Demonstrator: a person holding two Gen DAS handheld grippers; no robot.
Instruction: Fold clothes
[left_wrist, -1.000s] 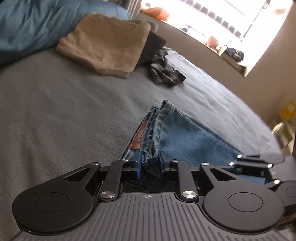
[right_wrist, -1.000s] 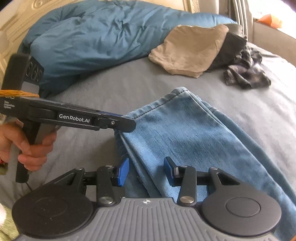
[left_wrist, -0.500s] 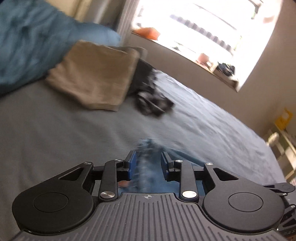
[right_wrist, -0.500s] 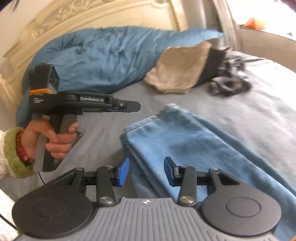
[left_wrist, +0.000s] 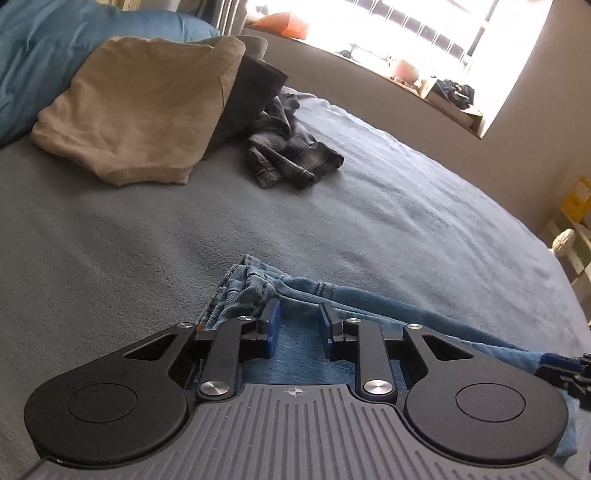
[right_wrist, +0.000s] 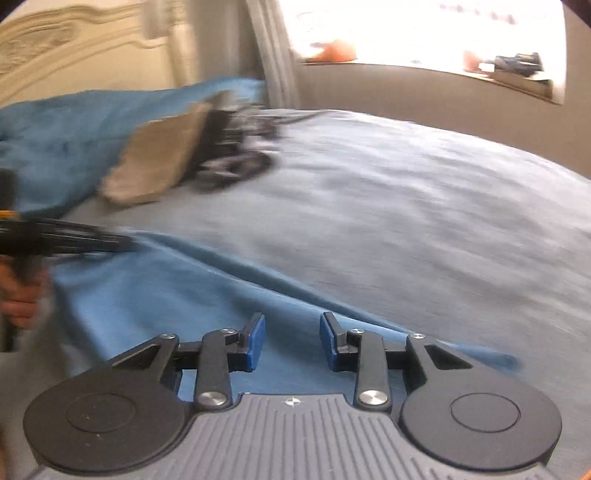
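Two grippers stand parted over the jeans (left_wrist: 369, 306) on the bed (left_wrist: 147, 229), holding nothing: left gripper (left_wrist: 297, 326) by the bunched waistband, right gripper (right_wrist: 291, 341) over flat denim. Long axis runs from the waistband rightward; the left is nearer that end.

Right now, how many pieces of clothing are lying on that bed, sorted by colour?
Blue denim: 1, the jeans under both open grippers.
Tan: 1, the folded garment.
Dark grey or black: 1, a folded piece partly hidden beneath the tan one.
Dark plaid: 1, the crumpled piece.
Total: 4
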